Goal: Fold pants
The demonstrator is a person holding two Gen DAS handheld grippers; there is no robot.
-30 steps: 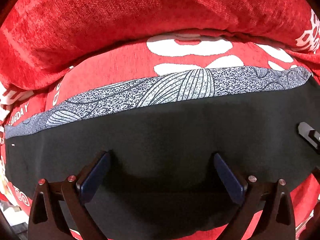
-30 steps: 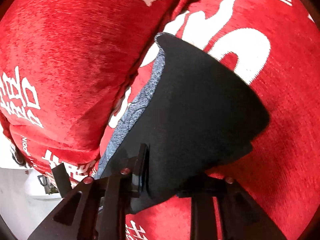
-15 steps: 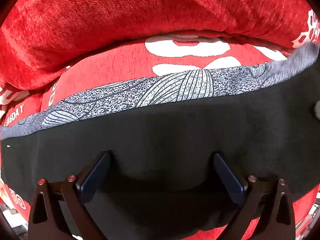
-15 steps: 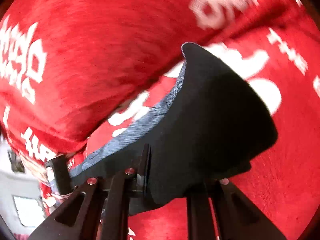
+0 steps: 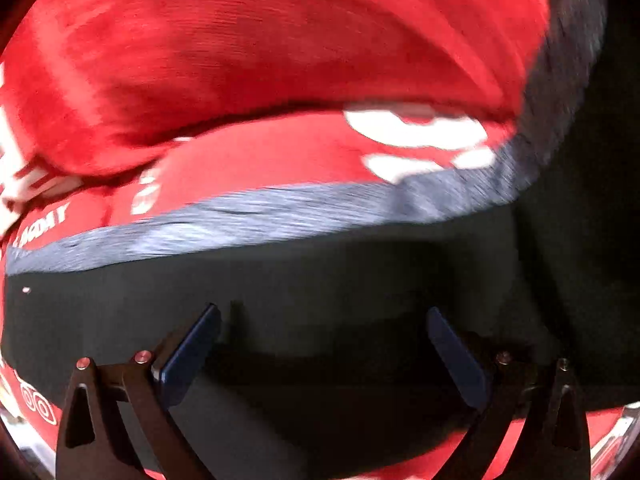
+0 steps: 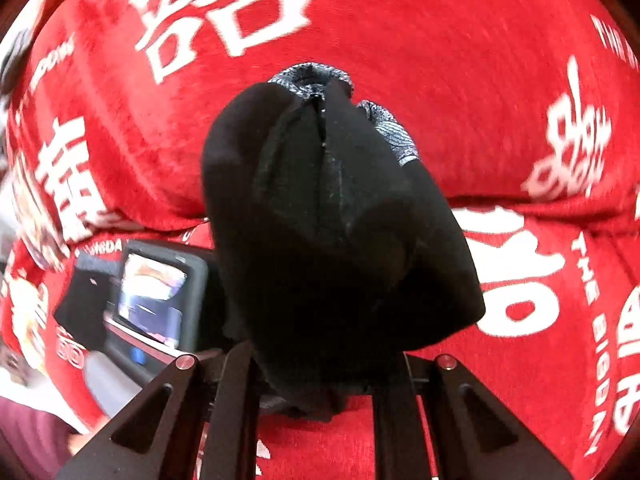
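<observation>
The black pants [image 5: 320,288] with a grey patterned waistband [image 5: 280,216] lie on the red sofa seat in the left wrist view. My left gripper [image 5: 324,332] is open, its blue pads [image 5: 188,356] resting over the black cloth. At the right of that view a lifted part of the pants [image 5: 580,160] hangs in front. My right gripper [image 6: 316,368] is shut on a bunched end of the pants [image 6: 332,240] and holds it above the seat; the grey waistband [image 6: 384,128] shows at the top of the bunch.
The red sofa cushions with white lettering fill both views: backrest [image 5: 260,48] and seat [image 6: 540,340]. The left gripper's camera unit with a lit screen [image 6: 156,300] shows at the left of the right wrist view. A person's dark red sleeve [image 6: 28,440] is at the lower left.
My right gripper has lifted its end of the pants and swung it over toward the left gripper. The cloth now bunches up and hangs at the right of the left wrist view.
</observation>
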